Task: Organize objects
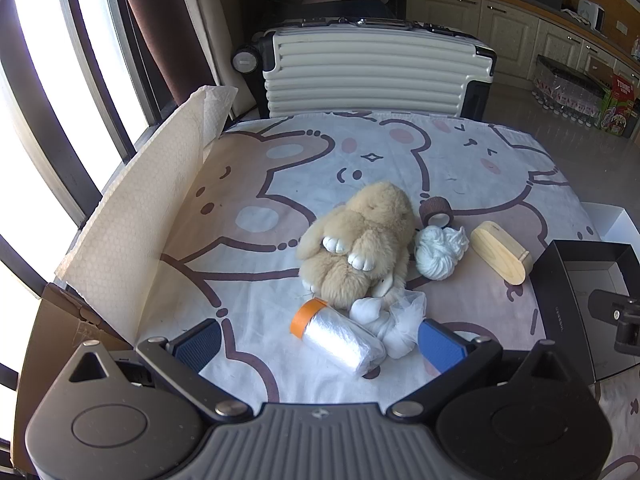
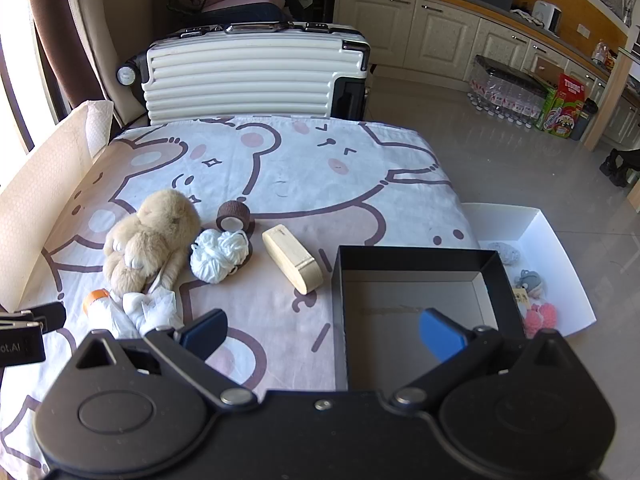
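Left wrist view: the left gripper (image 1: 320, 346) is seen at the bottom of the frame with its blue pads spread fully apart and nothing gripped. Between and just above the pads, a plastic roll (image 1: 340, 340) with an orange end is laid on the printed cloth (image 1: 280, 168), touching a bunched white cloth (image 1: 390, 322) to its right. Above these, at frame centre, a beige plush rabbit (image 1: 358, 244) is placed. To its right, a white yarn ball (image 1: 438, 252), a brown tape roll (image 1: 436, 211) and a wooden block (image 1: 502, 258) are grouped close together. A black box (image 1: 560, 292) is seen at the right edge.

Right wrist view: the right gripper (image 2: 322, 334) is shown at the bottom, fingers fully apart, empty, with its right pad over the open black box (image 2: 412, 256). The rabbit (image 2: 150, 236), yarn ball (image 2: 218, 256), tape roll (image 2: 235, 216) and wooden block (image 2: 292, 258) are spread across the middle left. A white tray (image 2: 540, 224) with small soft toys is set at the right.
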